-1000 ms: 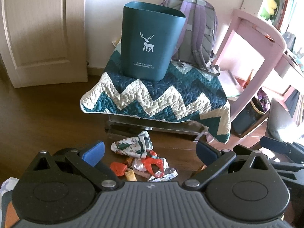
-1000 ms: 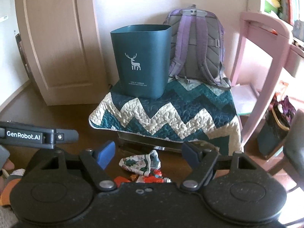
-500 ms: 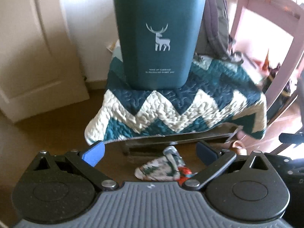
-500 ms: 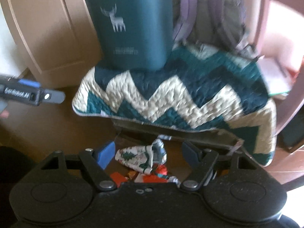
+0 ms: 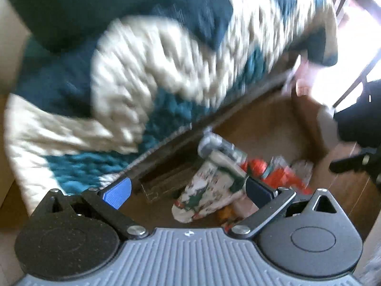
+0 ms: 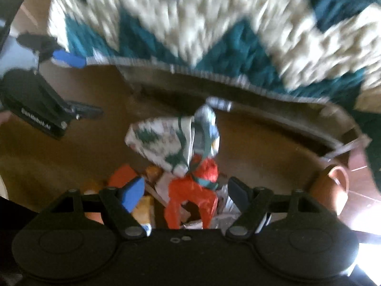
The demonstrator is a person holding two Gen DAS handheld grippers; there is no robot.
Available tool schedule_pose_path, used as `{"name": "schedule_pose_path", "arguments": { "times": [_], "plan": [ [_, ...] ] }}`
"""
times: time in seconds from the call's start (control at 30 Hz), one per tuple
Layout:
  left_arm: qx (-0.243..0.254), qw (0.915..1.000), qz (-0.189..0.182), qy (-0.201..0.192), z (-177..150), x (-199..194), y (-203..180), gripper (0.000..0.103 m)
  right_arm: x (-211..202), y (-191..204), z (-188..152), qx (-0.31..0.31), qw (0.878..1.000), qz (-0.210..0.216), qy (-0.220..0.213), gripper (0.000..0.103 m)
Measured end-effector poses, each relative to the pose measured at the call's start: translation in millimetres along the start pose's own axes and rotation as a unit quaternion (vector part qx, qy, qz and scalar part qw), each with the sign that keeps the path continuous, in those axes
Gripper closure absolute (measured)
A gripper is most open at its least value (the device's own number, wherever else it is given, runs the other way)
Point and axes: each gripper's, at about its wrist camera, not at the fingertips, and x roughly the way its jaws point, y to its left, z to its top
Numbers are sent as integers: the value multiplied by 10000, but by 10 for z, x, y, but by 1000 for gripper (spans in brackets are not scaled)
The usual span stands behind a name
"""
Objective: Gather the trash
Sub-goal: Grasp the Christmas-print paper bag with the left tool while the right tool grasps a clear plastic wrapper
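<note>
Both views are motion-blurred, so we cannot make out fine detail. Our left claw (image 5: 188,191) and right claw (image 6: 187,189) both stand wide and hold nothing. The trash (image 6: 188,164), a white-green wrapper (image 5: 202,193) atop red scraps (image 6: 190,190), lies on the floor (image 6: 59,157) under the quilt (image 6: 214,28) edge.

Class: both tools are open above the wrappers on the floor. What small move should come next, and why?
Probably lower the right tool a little further over the orange wrapper, then close. Its jaws stand open on either side of that wrapper, nothing is gripped, and the frame is blurred.
</note>
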Motion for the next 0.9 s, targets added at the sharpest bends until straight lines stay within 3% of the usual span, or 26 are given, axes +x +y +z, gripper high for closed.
{"name": "schedule_pose_path", "arguments": {
  "times": [0.13,0.27,0.47,0.7,0.8,0.9],
  "plan": [
    [302,9991,-142,261,-187,587,72,0,518,60,-54,-253,9981,237,514,26],
    [1037,9940,-119,328,-326,1049,-12,0,800,103,-60,-534,9961,282,646,26],
    [1880,9811,-278,377,-456,1574,-116,0,1004,-185,170,-203,9990,86,399,26],
    [2098,9754,-446,514,-495,1989,-169,0,1126,-589,240,473,9979,-230,386,26],
    [2326,9695,-498,592,-553,2135,-274,0,1188,-730,278,684,9968,-397,109,26],
    [2238,9716,-486,599,-577,2239,-299,1,1316,-772,412,856,9959,-238,-169,28]
  ]
}}
